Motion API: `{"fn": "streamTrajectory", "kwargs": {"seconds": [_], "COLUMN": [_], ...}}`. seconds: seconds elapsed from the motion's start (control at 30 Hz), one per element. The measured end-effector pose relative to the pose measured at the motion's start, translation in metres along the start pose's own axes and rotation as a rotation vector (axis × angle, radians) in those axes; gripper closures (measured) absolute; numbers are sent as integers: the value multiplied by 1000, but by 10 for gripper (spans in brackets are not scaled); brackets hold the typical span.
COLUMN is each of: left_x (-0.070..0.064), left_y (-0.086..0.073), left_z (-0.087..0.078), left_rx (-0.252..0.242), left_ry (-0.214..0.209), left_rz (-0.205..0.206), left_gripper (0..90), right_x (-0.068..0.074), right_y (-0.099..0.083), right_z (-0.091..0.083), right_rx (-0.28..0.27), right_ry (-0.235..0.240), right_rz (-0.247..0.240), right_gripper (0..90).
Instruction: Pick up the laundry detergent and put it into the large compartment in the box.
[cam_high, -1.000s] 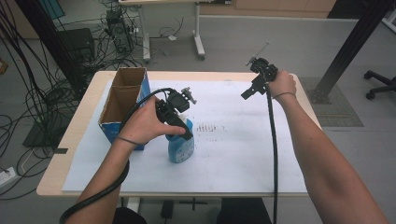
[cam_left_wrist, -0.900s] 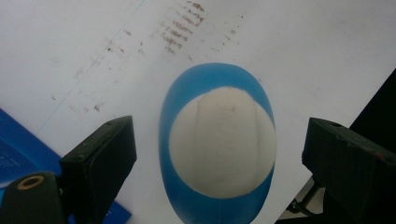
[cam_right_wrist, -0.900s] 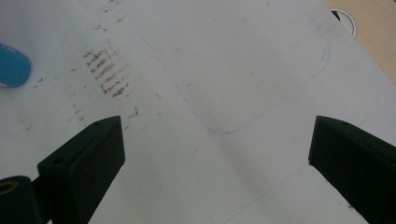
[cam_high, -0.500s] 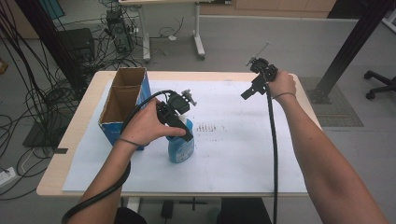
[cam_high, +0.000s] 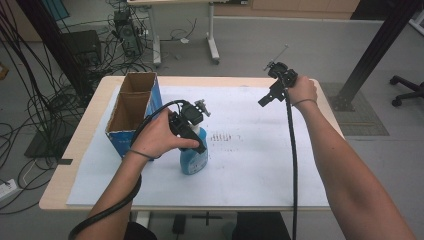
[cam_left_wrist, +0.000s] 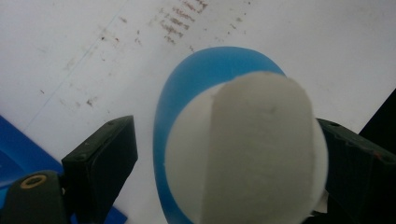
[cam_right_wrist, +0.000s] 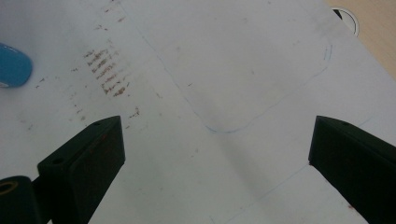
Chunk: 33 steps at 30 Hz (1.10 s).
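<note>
Little has moved since the earlier frames: the left gripper (cam_high: 192, 131) stays over the blue bottle (cam_high: 194, 156), and the right gripper (cam_high: 272, 90) keeps hanging above the far right part of the tabletop (cam_high: 60, 172), its arm stretched forward as before.

The blue bottle stands upright on the white sheet (cam_high: 250, 165) that covers most of the tabletop, a little left of the middle and just beside the cardboard box (cam_high: 134, 112). Its white cap (cam_left_wrist: 247, 149) points up at the left gripper's camera. In the left gripper view the jaws stand on either side of that cap; the right one looks to be against it, while a strip of sheet shows between the left one and the bottle. So the jaws are spread around the cap and not yet pinching it. Coming at the bottle from above suits a grasp at the neck, where the bottle is narrowest and the jaws can span it.

The right gripper, seen in its own view, has its jaws wide apart with nothing between them, only bare sheet and a patch of brown marks (cam_right_wrist: 107, 70) near the bottle. It hangs well apart from the bottle, probably held out of the way so the left hand has room to work.

The cardboard box sits open at the top on the left side of the tabletop, near enough to be a likely place for the bottle.
</note>
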<state>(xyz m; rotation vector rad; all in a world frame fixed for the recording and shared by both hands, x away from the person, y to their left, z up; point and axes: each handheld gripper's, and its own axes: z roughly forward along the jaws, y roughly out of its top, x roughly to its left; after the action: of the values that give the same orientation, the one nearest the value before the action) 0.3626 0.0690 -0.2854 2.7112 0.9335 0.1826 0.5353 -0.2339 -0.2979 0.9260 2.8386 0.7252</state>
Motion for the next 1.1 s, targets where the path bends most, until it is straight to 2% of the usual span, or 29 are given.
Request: {"fn": "streamTrajectory", "kwargs": {"seconds": [0.77, 1.1], "left_x": [-2, -3], "left_y": [1, 2], "left_z": [-5, -5], "left_rx": [-4, -9], "left_ry": [5, -6], "left_rz": [6, 8], "left_gripper": [111, 110], "right_x": [0, 1], "right_y": [-1, -1], "right_z": [-3, -3], "right_rx": [-2, -3], "right_ry": [-6, -7], "right_rz": [0, -1], "right_gripper": [35, 35]}}
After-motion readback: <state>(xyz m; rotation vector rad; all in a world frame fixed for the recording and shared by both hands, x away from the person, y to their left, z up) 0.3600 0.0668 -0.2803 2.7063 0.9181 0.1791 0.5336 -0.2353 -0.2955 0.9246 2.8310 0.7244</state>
